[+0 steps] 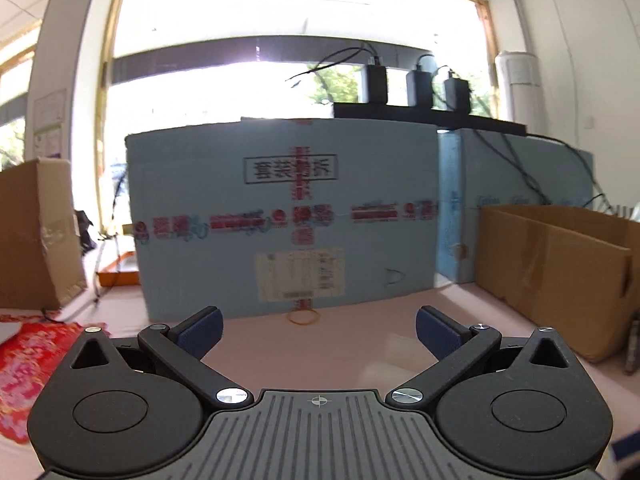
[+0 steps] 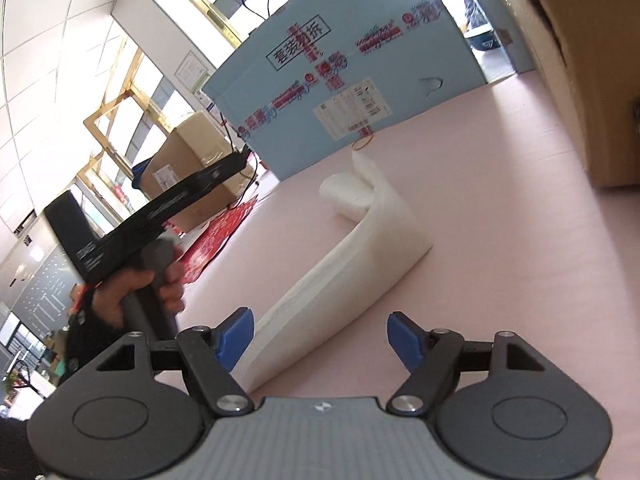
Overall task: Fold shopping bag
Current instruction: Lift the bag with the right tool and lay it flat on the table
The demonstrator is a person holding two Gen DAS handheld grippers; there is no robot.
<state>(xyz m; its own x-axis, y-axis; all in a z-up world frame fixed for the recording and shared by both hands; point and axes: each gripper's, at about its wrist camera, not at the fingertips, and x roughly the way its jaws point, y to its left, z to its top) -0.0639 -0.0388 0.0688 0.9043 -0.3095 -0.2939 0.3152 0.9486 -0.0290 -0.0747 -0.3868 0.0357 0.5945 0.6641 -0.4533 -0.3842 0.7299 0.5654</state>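
A white shopping bag (image 2: 352, 248), folded into a long strip, lies on the pink table (image 2: 500, 220), its far end curled up near the blue box. My right gripper (image 2: 320, 338) is open just above the bag's near end, holding nothing. My left gripper (image 1: 319, 330) is open and empty above bare table; the bag does not show in its view. The left tool's black body (image 2: 168, 208) and the hand holding it show at the left of the right wrist view.
A large light-blue box (image 1: 280, 216) stands at the back with a rubber band (image 1: 304, 317) at its foot. An open brown carton (image 1: 560, 272) stands at right, another carton (image 1: 36, 232) at left. A red patterned cloth (image 1: 28, 364) lies at left.
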